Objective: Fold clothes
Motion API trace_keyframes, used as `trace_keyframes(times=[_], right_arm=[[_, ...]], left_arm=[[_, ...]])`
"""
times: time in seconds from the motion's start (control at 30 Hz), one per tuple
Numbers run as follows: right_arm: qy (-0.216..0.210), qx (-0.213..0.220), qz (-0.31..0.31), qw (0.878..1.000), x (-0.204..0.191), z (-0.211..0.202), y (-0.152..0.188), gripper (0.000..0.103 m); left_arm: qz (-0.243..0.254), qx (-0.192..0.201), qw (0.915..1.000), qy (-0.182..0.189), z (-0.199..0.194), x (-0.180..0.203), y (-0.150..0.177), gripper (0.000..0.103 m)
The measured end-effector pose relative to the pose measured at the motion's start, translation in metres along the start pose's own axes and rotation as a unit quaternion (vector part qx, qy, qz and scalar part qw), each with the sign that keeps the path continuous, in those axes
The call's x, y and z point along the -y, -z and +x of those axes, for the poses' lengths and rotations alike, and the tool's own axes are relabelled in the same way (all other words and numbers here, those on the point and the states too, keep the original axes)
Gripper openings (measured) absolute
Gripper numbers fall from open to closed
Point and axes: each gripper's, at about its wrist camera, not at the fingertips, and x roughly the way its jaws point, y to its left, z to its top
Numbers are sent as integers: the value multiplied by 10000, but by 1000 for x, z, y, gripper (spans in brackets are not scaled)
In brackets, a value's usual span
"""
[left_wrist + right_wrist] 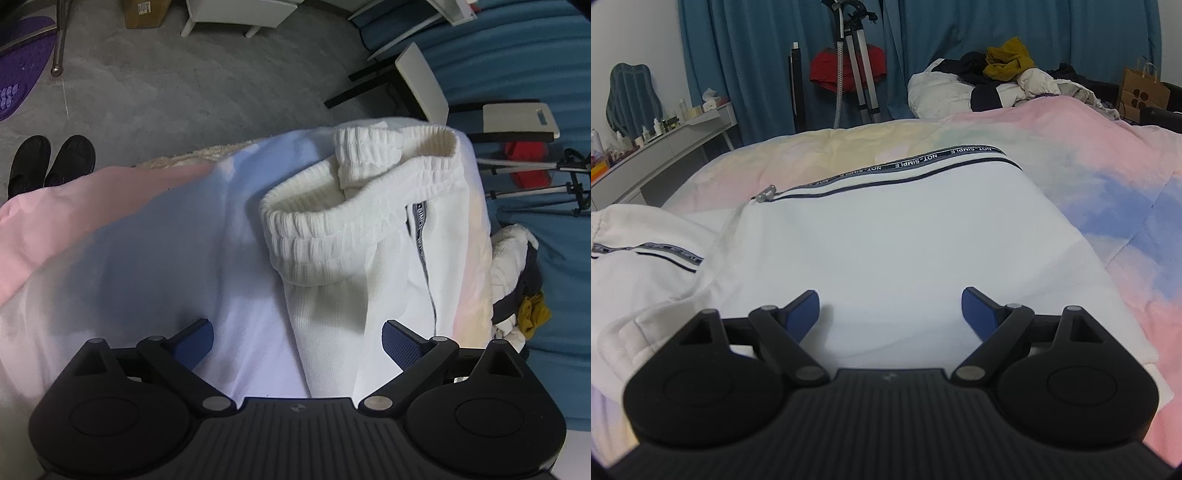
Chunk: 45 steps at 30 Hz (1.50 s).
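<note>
White sweatpants (886,236) with a dark lettered side stripe lie on a pastel quilt (1108,177). In the left wrist view their ribbed elastic cuffs (354,229) lie stacked near the bed's edge, one leg (332,332) running down between my fingers. My left gripper (297,341) hovers open over that leg and the quilt, its blue pads wide apart. My right gripper (890,308) is also open, just above the flat white fabric, with nothing pinched. A zip pull (766,194) shows beside the stripe.
A heap of clothes (1004,77) sits at the far end of the bed. Blue curtains (738,55), a tripod (857,74) and a cluttered desk (665,140) stand beyond. A pair of black shoes (51,162) and a white chair (421,85) are on the grey floor.
</note>
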Motion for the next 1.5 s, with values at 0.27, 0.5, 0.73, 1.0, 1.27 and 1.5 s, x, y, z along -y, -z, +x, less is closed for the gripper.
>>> trace_keyframes(times=[0.27,0.5,0.73,1.0,1.27,1.5], right_arm=[[11,13,-31,10000,0,1,1,86],[12,22,44,10000,1,2,-1,86],[21,7,1,10000,1,6,-3,86],[28,-50,-88,9999,-1,8,-2,86],[-69,28,214,9997,11,-4,-10,86],[176,457,1617,9856,84,-36,-37,86]], left_arm=[[-79,110,9996,263,26,4,-9,101],[-46,575,9944,880,13,7,-7,92],[221,554,9969,522,37,34,-12,80],[1590,1566,9744,284,6,97,22,18],[3799,3070,8707,573,-23,243,147,14],[5548,3543,7437,1164,27,349,325,14]])
